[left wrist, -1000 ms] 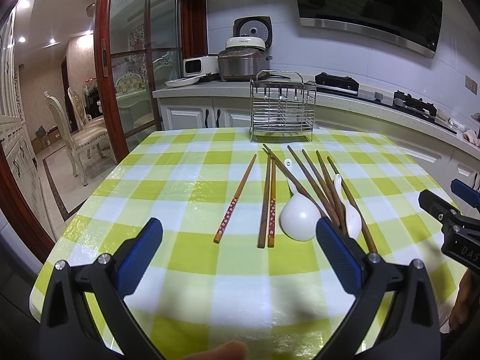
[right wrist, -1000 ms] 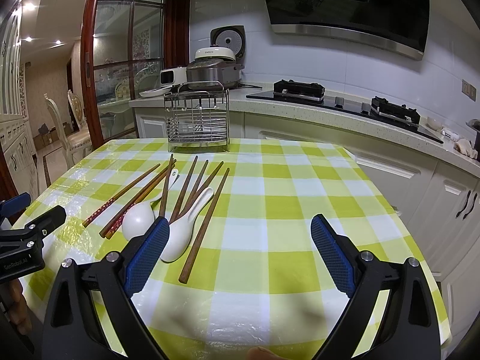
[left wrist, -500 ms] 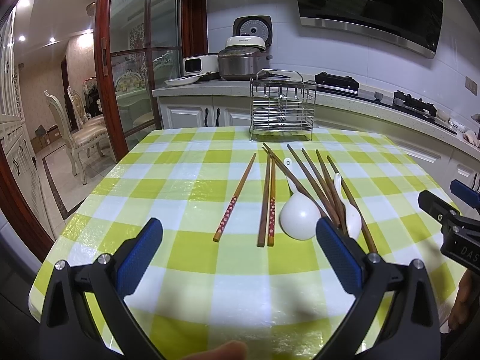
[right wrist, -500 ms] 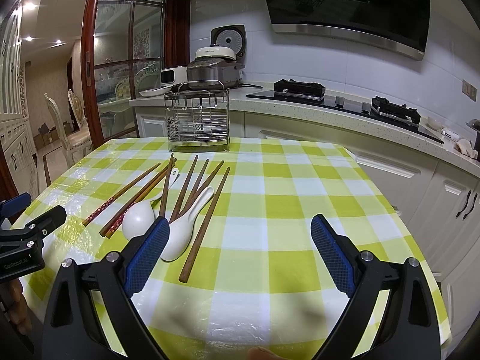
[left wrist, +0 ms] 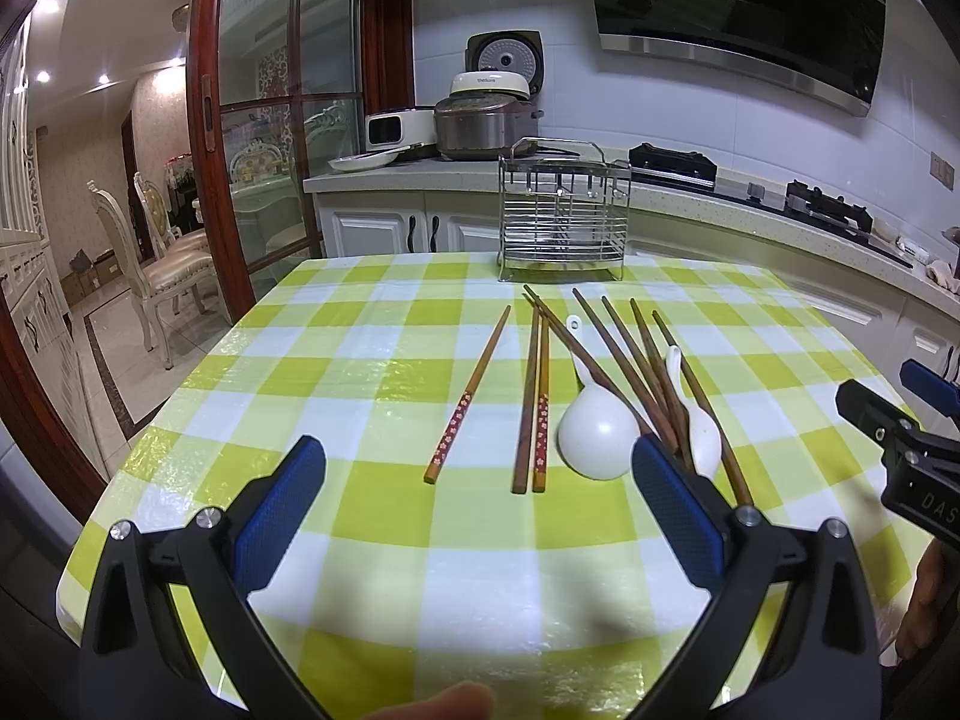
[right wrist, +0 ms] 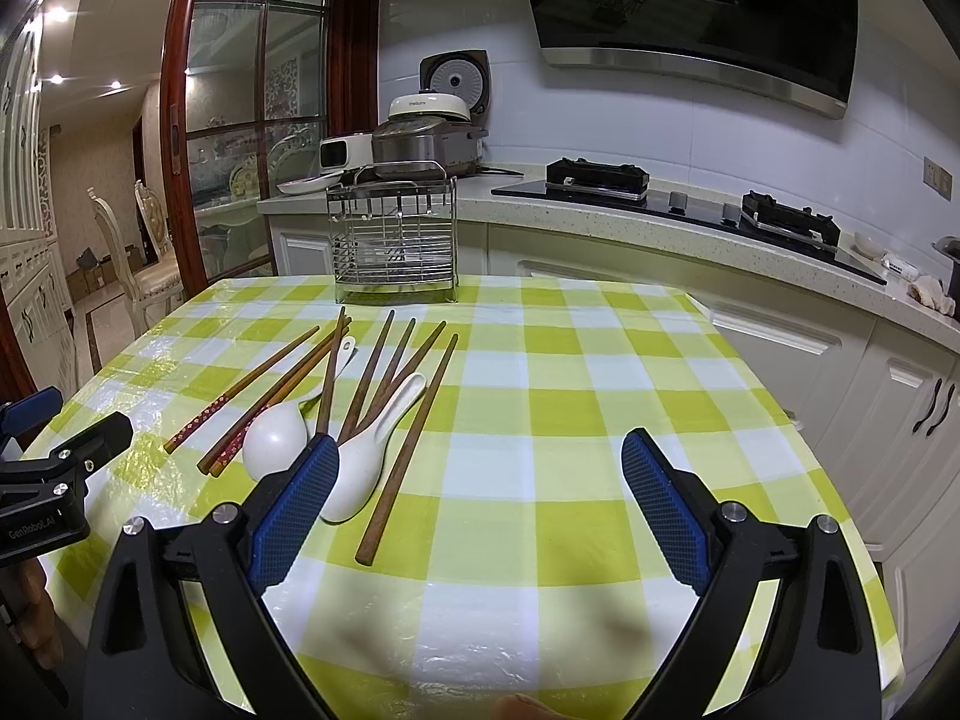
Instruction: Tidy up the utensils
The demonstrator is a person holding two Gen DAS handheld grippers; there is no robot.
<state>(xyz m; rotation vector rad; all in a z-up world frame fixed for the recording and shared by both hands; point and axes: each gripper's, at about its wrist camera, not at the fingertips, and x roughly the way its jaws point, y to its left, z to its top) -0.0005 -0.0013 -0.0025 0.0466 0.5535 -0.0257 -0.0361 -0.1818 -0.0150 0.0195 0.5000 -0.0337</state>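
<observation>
Several wooden chopsticks (left wrist: 537,396) (right wrist: 367,369) and two white spoons lie on the green-and-white checked table (left wrist: 384,372) (right wrist: 570,384). The rounder spoon (left wrist: 597,435) (right wrist: 276,432) lies bowl down; the longer spoon (left wrist: 702,432) (right wrist: 360,468) is beside it among the chopsticks. A wire utensil rack (left wrist: 563,213) (right wrist: 393,243) stands at the table's far edge. My left gripper (left wrist: 480,510) hovers open over the near table, in front of the chopsticks. My right gripper (right wrist: 474,504) is open too, its left fingertip (right wrist: 300,492) overlapping the longer spoon in view.
A kitchen counter (left wrist: 750,204) with cookers and a gas hob runs behind the table. White cabinets (right wrist: 900,408) stand close on the right. A glass sliding door (left wrist: 264,138) and dining chairs (left wrist: 156,264) are to the left. Each gripper shows at the other view's edge.
</observation>
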